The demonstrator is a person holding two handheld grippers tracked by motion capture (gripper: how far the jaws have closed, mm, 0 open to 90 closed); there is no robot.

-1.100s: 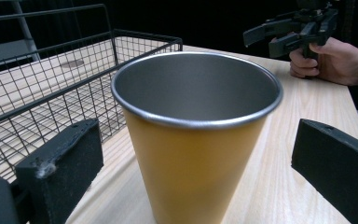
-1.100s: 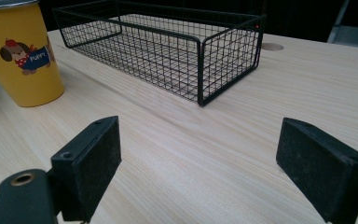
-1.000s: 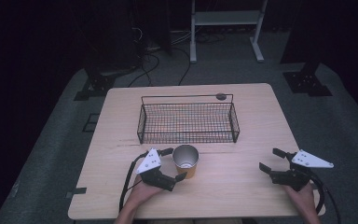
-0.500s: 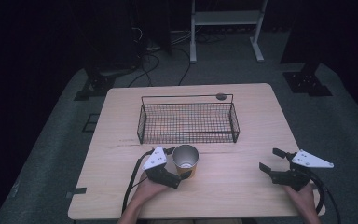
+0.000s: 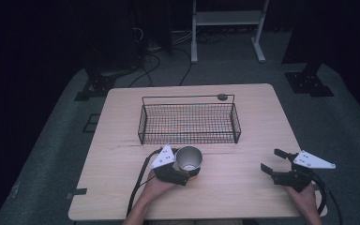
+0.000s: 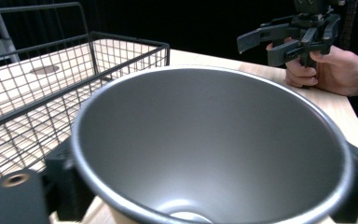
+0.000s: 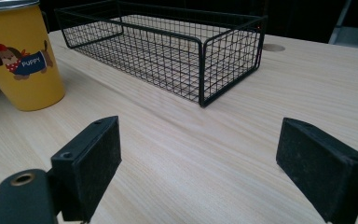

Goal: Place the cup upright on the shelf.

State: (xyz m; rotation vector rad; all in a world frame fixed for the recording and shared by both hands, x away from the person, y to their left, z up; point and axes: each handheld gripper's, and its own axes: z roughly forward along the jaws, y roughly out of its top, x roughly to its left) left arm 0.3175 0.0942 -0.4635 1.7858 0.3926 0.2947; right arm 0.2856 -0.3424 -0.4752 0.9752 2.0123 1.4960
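A yellow metal cup point(image 5: 189, 158) with a cartoon puppy print point(image 7: 24, 58) stands upright on the wooden table point(image 5: 243, 140), just in front of the basket. My left gripper point(image 5: 188, 165) is open, with one jaw on each side of the cup. The cup's grey inside point(image 6: 214, 140) looms between those jaws and hides most of both; whether the pads touch its wall I cannot tell. My right gripper point(image 5: 270, 160) rests near the table's right front, open with nothing between its jaws point(image 7: 209, 172). It is also seen far off, held in a hand point(image 6: 261, 42).
A black wire basket point(image 5: 190, 123) stands in the middle of the table, and nothing shows inside it. A small dark round disc point(image 5: 222, 97) lies behind its far right corner. Bare wood lies between the two grippers. Dark floor, cables and stand legs surround the table.
My left gripper has slid to the right and forward, so its jaws now flank the cup. The cup, the basket and the right gripper have stayed put.
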